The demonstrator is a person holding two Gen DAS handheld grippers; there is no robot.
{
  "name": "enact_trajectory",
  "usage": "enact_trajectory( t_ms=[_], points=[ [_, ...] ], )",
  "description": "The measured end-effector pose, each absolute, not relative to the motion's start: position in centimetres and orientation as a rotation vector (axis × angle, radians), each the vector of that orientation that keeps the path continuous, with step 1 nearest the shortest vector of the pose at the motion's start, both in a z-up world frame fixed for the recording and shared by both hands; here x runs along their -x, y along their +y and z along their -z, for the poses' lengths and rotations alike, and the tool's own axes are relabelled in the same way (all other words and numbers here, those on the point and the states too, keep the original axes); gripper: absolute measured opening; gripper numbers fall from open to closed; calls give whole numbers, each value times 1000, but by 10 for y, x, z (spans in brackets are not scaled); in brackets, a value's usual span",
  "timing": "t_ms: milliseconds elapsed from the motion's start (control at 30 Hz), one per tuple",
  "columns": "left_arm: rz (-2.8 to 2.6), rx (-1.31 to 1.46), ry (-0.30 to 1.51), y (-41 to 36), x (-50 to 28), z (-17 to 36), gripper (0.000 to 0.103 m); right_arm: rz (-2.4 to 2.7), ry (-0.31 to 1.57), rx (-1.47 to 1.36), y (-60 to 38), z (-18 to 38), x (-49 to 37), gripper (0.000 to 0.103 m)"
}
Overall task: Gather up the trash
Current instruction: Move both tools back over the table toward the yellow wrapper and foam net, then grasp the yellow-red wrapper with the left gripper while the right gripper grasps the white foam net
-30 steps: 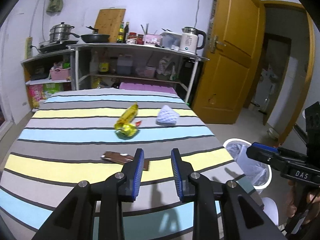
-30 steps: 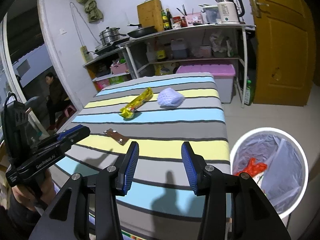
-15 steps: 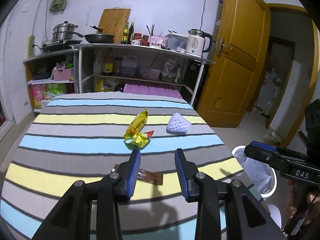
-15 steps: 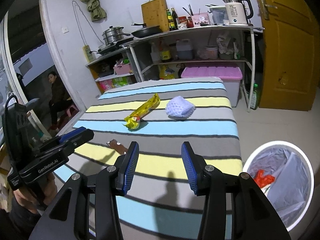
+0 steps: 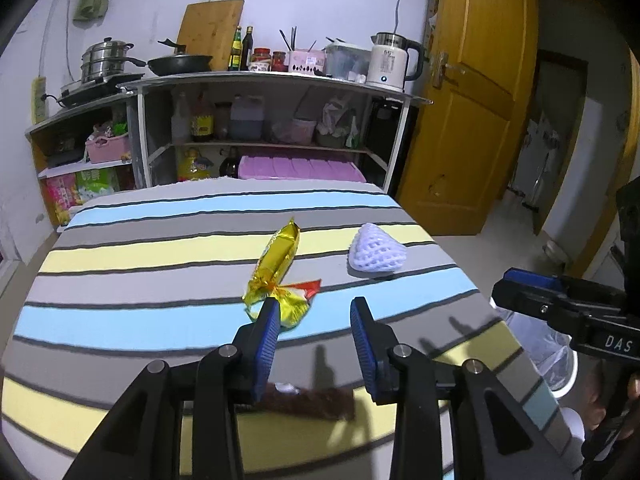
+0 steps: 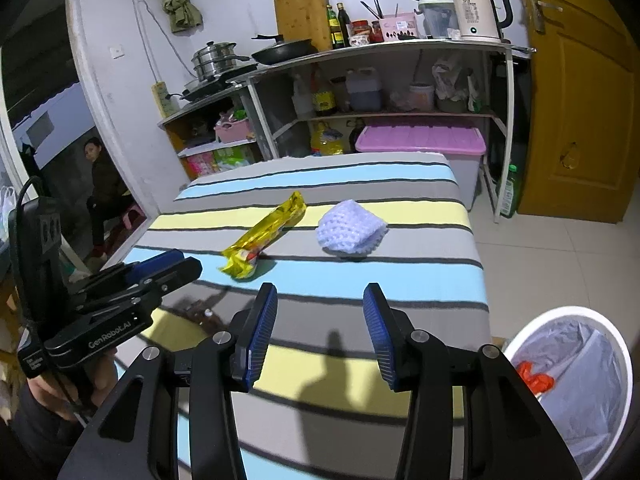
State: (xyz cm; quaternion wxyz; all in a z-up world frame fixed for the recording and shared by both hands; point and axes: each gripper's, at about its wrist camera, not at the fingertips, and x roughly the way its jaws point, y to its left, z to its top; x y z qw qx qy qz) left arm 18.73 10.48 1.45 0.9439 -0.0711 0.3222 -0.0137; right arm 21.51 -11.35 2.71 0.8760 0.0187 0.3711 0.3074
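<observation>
A gold wrapper point(image 5: 276, 270) lies mid-table on the striped cloth point(image 5: 140, 248), with a white foam net point(image 5: 375, 252) to its right. A brown wrapper point(image 5: 308, 398) lies close under my left gripper point(image 5: 314, 340), which is open and empty above it. My right gripper point(image 6: 318, 330) is open and empty over the table's near right part. In the right wrist view I see the gold wrapper point(image 6: 264, 234), the foam net point(image 6: 351, 229) and the brown wrapper point(image 6: 206, 320) partly hidden behind the left gripper. A white bin point(image 6: 576, 384) with a liner and red trash stands on the floor at right.
A shelf unit point(image 5: 272, 120) with pots, bottles and a kettle stands behind the table. A pink-lidded box point(image 6: 420, 140) sits under it. A yellow door point(image 5: 476, 112) is at the right. A person point(image 6: 102, 184) sits in the doorway at far left.
My left gripper has moved forward and down over the brown wrapper, which now lies between and below its fingers. My right gripper has drifted forward over the table. Both stay open.
</observation>
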Motion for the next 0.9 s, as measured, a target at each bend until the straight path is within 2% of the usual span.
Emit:
enact_trajectory(
  t_ms=[167, 833, 867, 900],
  points=[
    [33, 141, 686, 108, -210, -5, 42, -633, 794, -42, -104, -19, -240, 47],
    [43, 163, 812, 115, -247, 39, 42, -572, 943, -76, -63, 29, -327, 47],
    [42, 162, 811, 115, -247, 39, 42, -569, 938, -75, -63, 30, -327, 40],
    [45, 160, 810, 114, -246, 38, 42, -567, 934, -69, -63, 31, -327, 28]
  ],
)
